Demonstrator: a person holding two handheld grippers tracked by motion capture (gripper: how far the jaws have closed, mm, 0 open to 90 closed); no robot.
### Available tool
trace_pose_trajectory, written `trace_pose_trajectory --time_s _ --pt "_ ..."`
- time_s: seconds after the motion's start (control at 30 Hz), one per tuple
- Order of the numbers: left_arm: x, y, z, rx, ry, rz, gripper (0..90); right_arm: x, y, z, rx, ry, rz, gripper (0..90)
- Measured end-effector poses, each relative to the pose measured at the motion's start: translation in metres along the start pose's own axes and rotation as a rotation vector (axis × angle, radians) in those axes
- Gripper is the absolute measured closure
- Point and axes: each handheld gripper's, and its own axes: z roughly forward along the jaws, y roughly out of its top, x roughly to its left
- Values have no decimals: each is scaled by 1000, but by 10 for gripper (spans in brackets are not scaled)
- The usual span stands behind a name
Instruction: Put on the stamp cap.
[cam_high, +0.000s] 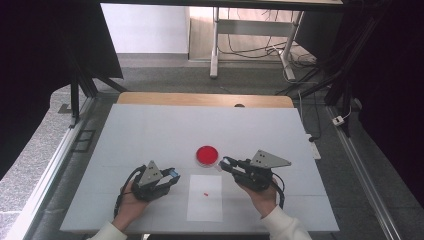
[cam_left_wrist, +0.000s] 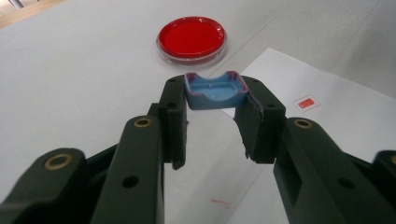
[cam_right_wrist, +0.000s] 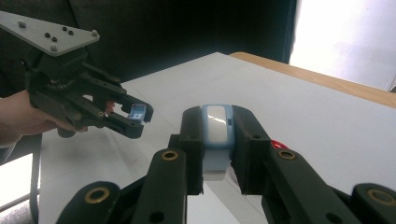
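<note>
My left claw (cam_high: 173, 175) is clamped on a small blue cap (cam_left_wrist: 215, 91) — a shallow, tray-like piece with reddish-stained rims, its hollow side facing up toward the camera on that claw. It sits between the tips of the two black jaws, pressed from both sides.

My right claw (cam_high: 226, 164) pinches a light blue, white-faced container (cam_right_wrist: 217, 135) of matching colour; it stands upright between the jaws, with its lower end hanging below the pads.

Positions on the white table (cam_high: 150, 130):
- The left claw is over the table just left of a white sheet of paper (cam_high: 205, 197), and points right.
- The right claw is at the sheet's upper right corner and points left, its tip close beside the round dish (cam_high: 207, 155) with red filling.
- The dish lies flat on the table just beyond the sheet.
- A small red mark (cam_high: 206, 193) is on the sheet — near its middle.

The two claws are apart, facing each other across the sheet.
</note>
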Motion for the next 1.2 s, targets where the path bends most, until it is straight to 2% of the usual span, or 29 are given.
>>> trace_pose_trajectory --time_s 0.77,0.87,1.2 --pt "-17 24 33 8 -46 60 639 2 1 1 -8 1 5 743" --pt "-20 27 36 0 -35 69 639 2 1 1 -6 0 6 742" --pt "-26 33 47 6 -53 86 639 3 0 2 -4 3 6 742"
